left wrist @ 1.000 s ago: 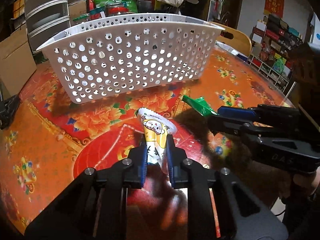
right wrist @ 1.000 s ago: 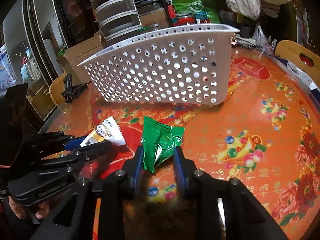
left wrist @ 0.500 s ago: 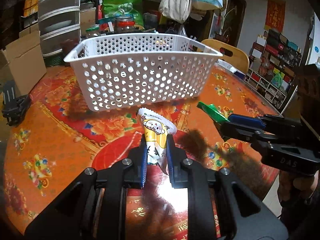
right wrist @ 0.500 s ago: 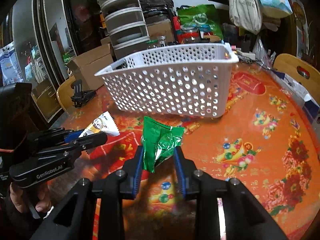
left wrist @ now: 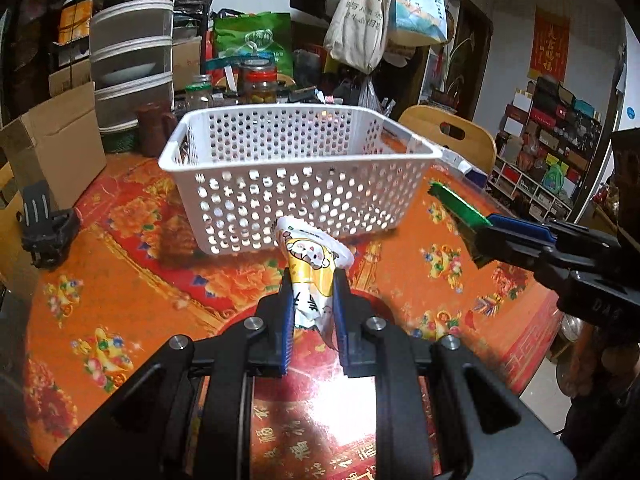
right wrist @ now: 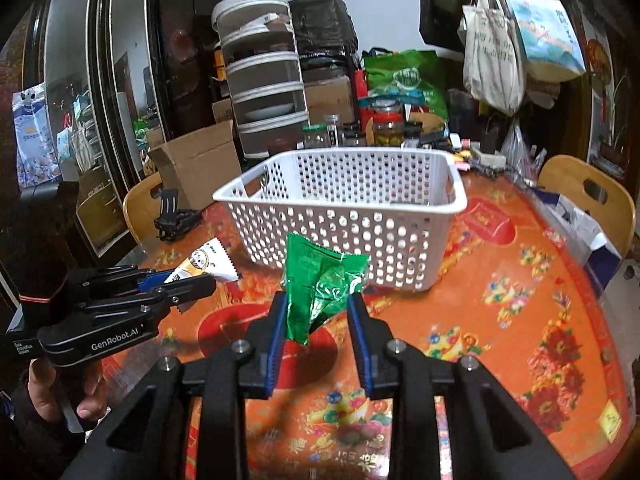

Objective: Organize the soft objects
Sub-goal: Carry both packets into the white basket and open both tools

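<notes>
Carrying Two Snack Packets Toward the Basket

Pinching one soft packet apiece, a person's two handheld grippers hang above a red and orange floral table [left wrist: 120, 240], both aimed at the white perforated basket [left wrist: 296, 184] just ahead of their fingertips. The left gripper [left wrist: 311, 300] is pressed tight on a yellow and white cartoon-printed packet [left wrist: 310, 264], gripped by its lower end so the sealed top stands clear beyond the pads. To its right, the right gripper [right wrist: 318, 312] clamps a crumpled green foil packet [right wrist: 320, 284] the same way, jaws slightly wider to suit the puffier wrapper. Holding each packet by the tail likely leaves the free end ready to drop past the basket rim. Both packets are off the table, short of the basket's near wall. The basket looks empty from here, so sorting seems barely begun.
</notes>
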Tool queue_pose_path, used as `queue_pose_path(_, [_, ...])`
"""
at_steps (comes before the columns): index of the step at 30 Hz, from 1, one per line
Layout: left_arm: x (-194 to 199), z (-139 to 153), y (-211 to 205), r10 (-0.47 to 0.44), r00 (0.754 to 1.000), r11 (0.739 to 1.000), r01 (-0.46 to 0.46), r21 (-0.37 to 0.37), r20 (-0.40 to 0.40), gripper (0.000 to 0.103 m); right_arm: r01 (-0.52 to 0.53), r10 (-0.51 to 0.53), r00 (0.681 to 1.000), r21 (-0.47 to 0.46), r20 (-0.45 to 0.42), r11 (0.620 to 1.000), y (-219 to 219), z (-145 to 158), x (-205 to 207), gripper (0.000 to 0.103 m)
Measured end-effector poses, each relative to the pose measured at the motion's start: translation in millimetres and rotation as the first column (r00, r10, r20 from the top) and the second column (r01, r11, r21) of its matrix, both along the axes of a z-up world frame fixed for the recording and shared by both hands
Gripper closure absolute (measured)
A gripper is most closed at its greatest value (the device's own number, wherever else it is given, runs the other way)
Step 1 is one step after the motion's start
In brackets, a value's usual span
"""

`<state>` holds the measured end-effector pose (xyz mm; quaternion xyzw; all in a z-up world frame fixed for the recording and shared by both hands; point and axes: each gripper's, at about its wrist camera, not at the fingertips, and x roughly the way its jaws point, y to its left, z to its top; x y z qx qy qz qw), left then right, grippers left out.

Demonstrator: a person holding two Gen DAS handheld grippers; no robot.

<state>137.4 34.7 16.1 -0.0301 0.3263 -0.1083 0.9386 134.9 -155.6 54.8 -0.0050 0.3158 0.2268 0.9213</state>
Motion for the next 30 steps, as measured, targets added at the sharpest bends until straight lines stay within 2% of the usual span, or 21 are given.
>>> queue_pose_path(9, [21, 49, 10, 0.014, 0.999, 1.000, -0.014, -0.014, 0.050, 0.088, 0.018, -0.018, 0.998, -0.011, 0.054, 1.000, -4, 35, 22, 0.075])
queue_pose_path(15, [56, 76, 10, 0.024, 0.998, 1.000, -0.024, -0.008, 0.062, 0.088, 0.045, -0.044, 0.997, -0.023, 0.064, 0.999, -8, 53, 51, 0.075])
queue_pose_path(25, [143, 98, 9, 0.061, 0.998, 0.998, -0.061, -0.013, 0.005, 0.087, 0.074, -0.073, 0.997, -0.075, 0.010, 0.994, -4, 62, 123, 0.075])
queue_pose_path(30, [188, 93, 5, 0.075, 0.996, 0.997, -0.075, 0.003, -0.049, 0.087, 0.076, -0.078, 0.997, -0.105, -0.018, 0.992, 4, 58, 153, 0.075])
